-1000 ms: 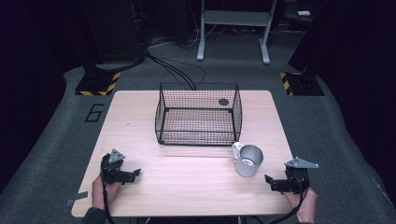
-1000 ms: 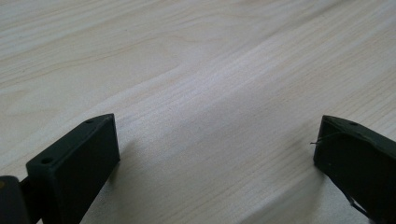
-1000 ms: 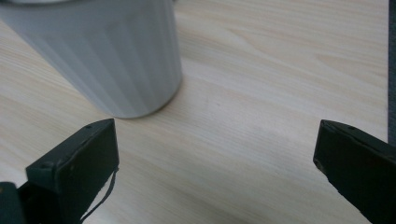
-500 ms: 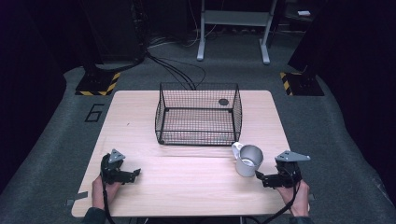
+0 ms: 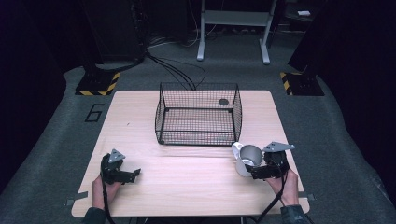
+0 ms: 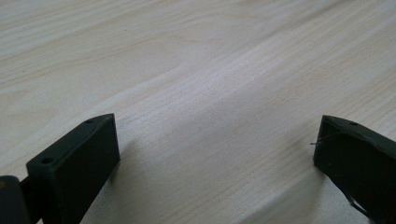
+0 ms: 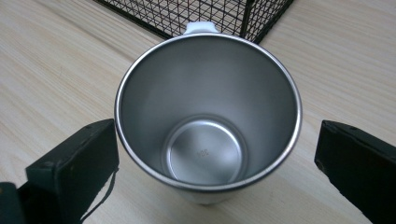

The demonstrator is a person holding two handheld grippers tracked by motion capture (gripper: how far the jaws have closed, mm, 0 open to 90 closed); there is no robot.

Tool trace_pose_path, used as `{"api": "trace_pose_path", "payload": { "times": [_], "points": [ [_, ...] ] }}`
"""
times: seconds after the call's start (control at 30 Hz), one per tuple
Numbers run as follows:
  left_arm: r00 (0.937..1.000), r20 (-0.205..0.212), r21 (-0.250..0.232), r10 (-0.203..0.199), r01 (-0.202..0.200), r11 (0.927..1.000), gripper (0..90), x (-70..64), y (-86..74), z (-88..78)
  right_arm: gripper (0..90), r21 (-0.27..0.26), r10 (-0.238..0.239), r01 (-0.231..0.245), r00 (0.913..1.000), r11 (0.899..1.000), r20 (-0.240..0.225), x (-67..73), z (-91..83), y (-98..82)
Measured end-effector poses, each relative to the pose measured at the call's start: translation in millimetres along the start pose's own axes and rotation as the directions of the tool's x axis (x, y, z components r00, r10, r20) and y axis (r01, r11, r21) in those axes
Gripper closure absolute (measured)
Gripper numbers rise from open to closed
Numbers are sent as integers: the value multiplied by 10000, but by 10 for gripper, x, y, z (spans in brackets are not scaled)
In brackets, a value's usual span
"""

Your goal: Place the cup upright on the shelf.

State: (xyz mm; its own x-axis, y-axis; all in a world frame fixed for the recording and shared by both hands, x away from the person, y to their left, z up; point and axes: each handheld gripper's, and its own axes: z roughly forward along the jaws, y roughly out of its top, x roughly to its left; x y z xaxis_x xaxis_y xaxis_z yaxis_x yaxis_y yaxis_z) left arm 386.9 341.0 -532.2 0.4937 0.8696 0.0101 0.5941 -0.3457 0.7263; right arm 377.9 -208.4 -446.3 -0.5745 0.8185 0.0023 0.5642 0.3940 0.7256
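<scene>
Dark floor and black equipment surround a pale wooden bench (image 5: 187, 186), with grey carpet around it and yellow-and-black striped bases on the floor beyond its far corners. On the far half of the bench stands a black wire basket (image 5: 198, 114), open at the top, with a small dark round thing (image 5: 223, 101) lying on its floor near the far right corner.

Just in front of the basket's near right corner stands a stainless steel cup (image 5: 247, 158) — upright, open mouth up, with a white handle (image 7: 201, 27) on the side that faces the basket. In the right gripper view the cup is empty, its bright floor showing (some small stamped marks there are too fine to read).

The right gripper (image 5: 256, 171) is at the cup from the near right side, held in a hand (image 5: 286, 184) that comes in from the bench's near edge. Its jaws are spread wide, one on either side of the cup: the left one sits close against the wall, whether touching I cannot tell, and the right one stands clear — nothing is clamped.

The left gripper (image 5: 130, 175) rests low over bare wood near the near left corner, well apart from cup and basket. Its jaws likewise stand wide apart, with nothing between them.
</scene>
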Motion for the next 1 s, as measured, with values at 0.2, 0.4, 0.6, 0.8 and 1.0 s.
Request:
{"api": "trace_pose_path", "payload": {
  "times": [0.2, 0.4, 0.6, 0.8, 1.0],
  "points": [
    [10000, 9, 2, 2, -2, 10000, 2, 0, 0, 0, 0, 84, -134, 134, 9999, 9999, -57, 24, 84, 76],
    [10000, -2, 5, 16, -16, 10000, 1, 1, 0, 0, 0, 260, -232, 235, 9997, 9994, -108, 43, 161, 133],
    [10000, 0, -1, 1, -1, 10000, 1, 0, 0, 0, 3, 320, -63, 63, 10000, 9995, -6, 66, 234, 158],
    [10000, 11, -2, 4, -4, 10000, 1, 0, 0, 1, 42, 335, -319, 315, 9994, 9989, 92, 48, 227, 150],
    [10000, 11, -1, 6, -6, 10000, 1, 0, 0, 1, 47, 383, -160, 151, 9996, 9992, 232, 77, 232, 148]
  ]
}}
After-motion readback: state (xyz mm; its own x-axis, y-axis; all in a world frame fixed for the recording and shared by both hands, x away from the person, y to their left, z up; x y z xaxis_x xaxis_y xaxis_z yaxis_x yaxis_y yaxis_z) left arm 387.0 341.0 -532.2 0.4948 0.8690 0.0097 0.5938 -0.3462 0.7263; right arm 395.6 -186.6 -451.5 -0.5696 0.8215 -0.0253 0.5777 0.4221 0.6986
